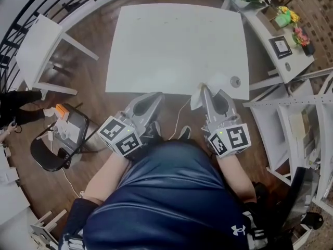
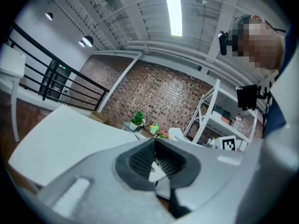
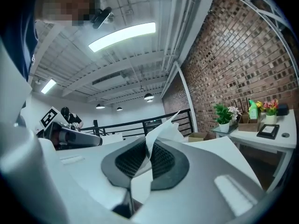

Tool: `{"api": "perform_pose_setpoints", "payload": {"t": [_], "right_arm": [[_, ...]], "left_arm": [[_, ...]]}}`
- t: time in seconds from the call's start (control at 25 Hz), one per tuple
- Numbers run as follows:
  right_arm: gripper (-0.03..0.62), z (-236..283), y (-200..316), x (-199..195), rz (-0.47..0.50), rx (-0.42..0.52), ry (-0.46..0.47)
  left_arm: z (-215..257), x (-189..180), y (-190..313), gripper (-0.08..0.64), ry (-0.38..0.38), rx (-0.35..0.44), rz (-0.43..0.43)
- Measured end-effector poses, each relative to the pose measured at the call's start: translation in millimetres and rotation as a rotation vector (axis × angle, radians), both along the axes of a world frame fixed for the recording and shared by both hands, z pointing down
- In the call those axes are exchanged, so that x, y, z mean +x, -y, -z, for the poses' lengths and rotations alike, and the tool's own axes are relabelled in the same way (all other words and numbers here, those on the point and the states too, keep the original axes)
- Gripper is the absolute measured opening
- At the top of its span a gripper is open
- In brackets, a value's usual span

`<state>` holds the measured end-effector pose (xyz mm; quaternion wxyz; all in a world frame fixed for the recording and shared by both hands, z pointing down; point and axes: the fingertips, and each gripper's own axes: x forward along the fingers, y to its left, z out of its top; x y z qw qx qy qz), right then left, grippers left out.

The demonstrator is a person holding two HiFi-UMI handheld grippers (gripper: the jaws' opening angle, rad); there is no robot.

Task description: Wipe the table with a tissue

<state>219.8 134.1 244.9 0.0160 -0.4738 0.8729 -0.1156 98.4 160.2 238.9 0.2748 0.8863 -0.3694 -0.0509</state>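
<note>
The white tissue is pinched in the right tongs, whose jaws are closed on it. A crumpled part stands up past the tips, and a strip runs back between the pads. It is held at the near edge of the white tabletop, close to the right corner. The left tongs are beside them at the same edge, with the jaws closed together and nothing in them. A white chair stands left of the tabletop, and flower pots are on a side table to the right.
</note>
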Motion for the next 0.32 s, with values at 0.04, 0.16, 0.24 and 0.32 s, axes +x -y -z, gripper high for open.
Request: {"api": "perform_pose_setpoints", "payload": {"t": [0.04,0.16,0.24,0.32], "right_arm": [[0.023,3,-1,-4,-0.001,0.006,-0.004],[0.023,9,-1,-10,-0.013,0.019,-0.011],[0.023,12,-1,-13,-0.022,0.021,-0.012],[0.023,13,-1,-17,-0.028,0.021,-0.012]], "left_arm": [[1,-3,0,0.003,-0.004,0.003,-0.004],[5,-9,1,0.003,-0.016,0.018,-0.024],[7,-13,2,0.003,-0.019,0.024,-0.037],[7,-18,2,0.003,-0.019,0.025,-0.047]]}}
